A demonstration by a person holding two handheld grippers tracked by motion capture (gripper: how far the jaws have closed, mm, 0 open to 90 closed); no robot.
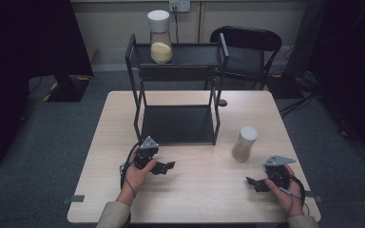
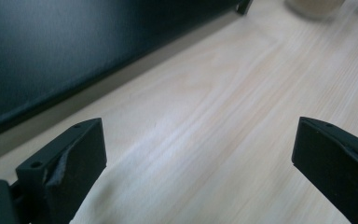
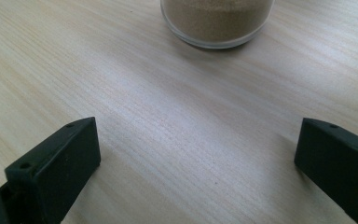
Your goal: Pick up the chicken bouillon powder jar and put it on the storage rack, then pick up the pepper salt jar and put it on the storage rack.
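Right gripper point(image 1: 258, 184) low over the table near its front right corner, jaws spread wide and holding nothing, pointed toward the near jar point(image 1: 244, 144); same wide, empty gap in the right gripper view, with bare wood between the black blocky jaws and the jar's base point(image 3: 216, 21) just ahead. Left gripper point(image 1: 164, 166) resting on the table in front of the rack, jaws likewise wide apart and empty, aimed across the board toward the same jar. Judged from this: one jar point(image 1: 160, 37) already up on the rack's top shelf, the second standing upright on the table point(image 1: 190, 199) just right of the rack's front leg, well short of either gripper, not yet grasped. Left to do, probably: close in, grip, lift, place. Near jar round, clear-walled, capped with a white lid, part-filled with a fine tan, sandy powder. Rack point(image 1: 178, 123) of thin black metal bars with flat matte shelves, lower shelf bare. Tabletop pale wood laminate, straight fine grain, faint sheen.
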